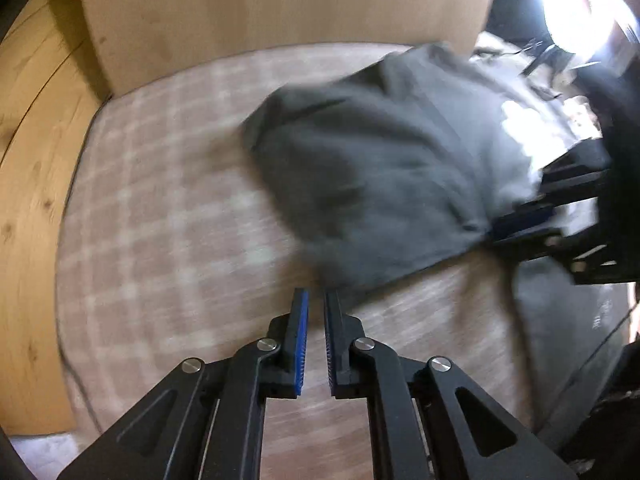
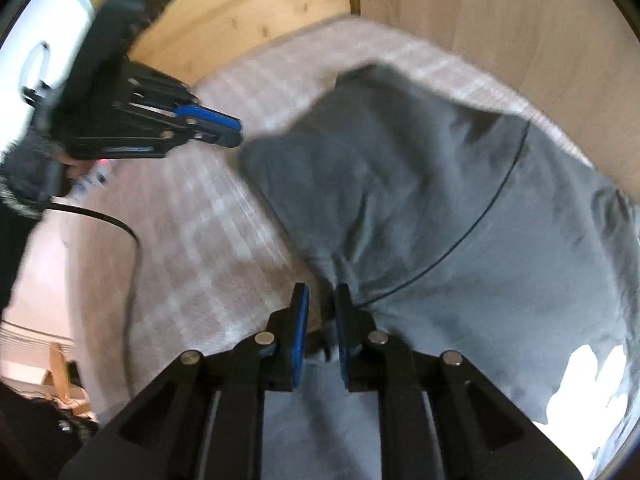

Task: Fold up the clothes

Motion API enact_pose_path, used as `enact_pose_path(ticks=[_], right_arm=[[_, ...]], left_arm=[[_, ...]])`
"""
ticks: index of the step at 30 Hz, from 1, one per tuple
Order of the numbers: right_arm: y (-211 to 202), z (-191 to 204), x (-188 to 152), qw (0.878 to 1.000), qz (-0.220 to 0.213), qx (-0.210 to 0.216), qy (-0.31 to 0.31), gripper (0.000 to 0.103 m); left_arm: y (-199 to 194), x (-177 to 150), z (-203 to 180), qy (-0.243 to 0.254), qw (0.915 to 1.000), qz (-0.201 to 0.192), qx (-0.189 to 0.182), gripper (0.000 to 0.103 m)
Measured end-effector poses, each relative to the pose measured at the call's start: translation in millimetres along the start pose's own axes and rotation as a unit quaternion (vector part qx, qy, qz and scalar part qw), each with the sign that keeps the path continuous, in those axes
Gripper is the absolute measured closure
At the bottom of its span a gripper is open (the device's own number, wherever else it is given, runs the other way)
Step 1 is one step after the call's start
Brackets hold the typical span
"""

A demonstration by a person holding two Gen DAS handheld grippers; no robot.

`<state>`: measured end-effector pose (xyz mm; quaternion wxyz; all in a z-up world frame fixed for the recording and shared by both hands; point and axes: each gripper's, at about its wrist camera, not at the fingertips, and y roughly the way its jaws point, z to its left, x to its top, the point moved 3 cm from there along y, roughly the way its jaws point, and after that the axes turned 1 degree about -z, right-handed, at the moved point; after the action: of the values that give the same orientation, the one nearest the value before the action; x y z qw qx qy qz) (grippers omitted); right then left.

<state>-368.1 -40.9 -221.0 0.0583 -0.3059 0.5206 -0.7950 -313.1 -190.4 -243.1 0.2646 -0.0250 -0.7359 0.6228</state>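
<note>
A dark grey garment (image 2: 420, 200) lies crumpled on a checked pink bed cover (image 2: 192, 240), partly folded over itself, with a thin dark seam curving across it. One blunt corner points toward the cover's open middle; the far edge lies close to the tan headboard (image 2: 500, 20). A white print (image 1: 520, 120) shows on one side.
</note>
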Motion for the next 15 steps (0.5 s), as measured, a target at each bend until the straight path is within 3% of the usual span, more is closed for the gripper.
enact_pose_path(ticks=[1, 3, 4, 5, 9, 12, 13, 15], right_arm=[[-10, -9, 3, 1.0, -0.015, -0.002, 0.014, 0.069], [-26, -33, 10, 0.997, -0.048, -0.046, 0.039, 0.068], [-33, -46, 14, 0.995, -0.061, -0.067, 0.052, 0.068], [-37, -61, 17, 0.992, -0.07, -0.083, 0.066, 0.068], [-38, -106, 22, 0.984, -0.076, -0.13, 0.1, 0.071], [-20, -119, 24, 0.983, -0.058, -0.147, 0.094, 0.071], [-14, -122, 24, 0.982, -0.052, -0.161, 0.087, 0.071], [-8, -133, 24, 0.976, -0.053, -0.194, 0.083, 0.071]], left_arm=[[-4, 6, 6, -0.007, 0.9999, -0.012, -0.001, 0.094], [-14, 26, 20, -0.022, 0.9986, -0.048, -0.01, 0.082], [-13, 38, 26, -0.023, 0.9977, -0.064, -0.003, 0.068], [-7, 51, 30, -0.022, 0.9974, -0.069, 0.003, 0.061], [33, 92, 38, -0.014, 0.9982, -0.058, 0.0, 0.06], [53, 103, 32, -0.007, 0.9989, -0.043, -0.019, 0.073], [54, 107, 32, -0.005, 0.9988, -0.046, -0.016, 0.1], [51, 113, 32, -0.001, 0.9984, -0.056, -0.002, 0.098]])
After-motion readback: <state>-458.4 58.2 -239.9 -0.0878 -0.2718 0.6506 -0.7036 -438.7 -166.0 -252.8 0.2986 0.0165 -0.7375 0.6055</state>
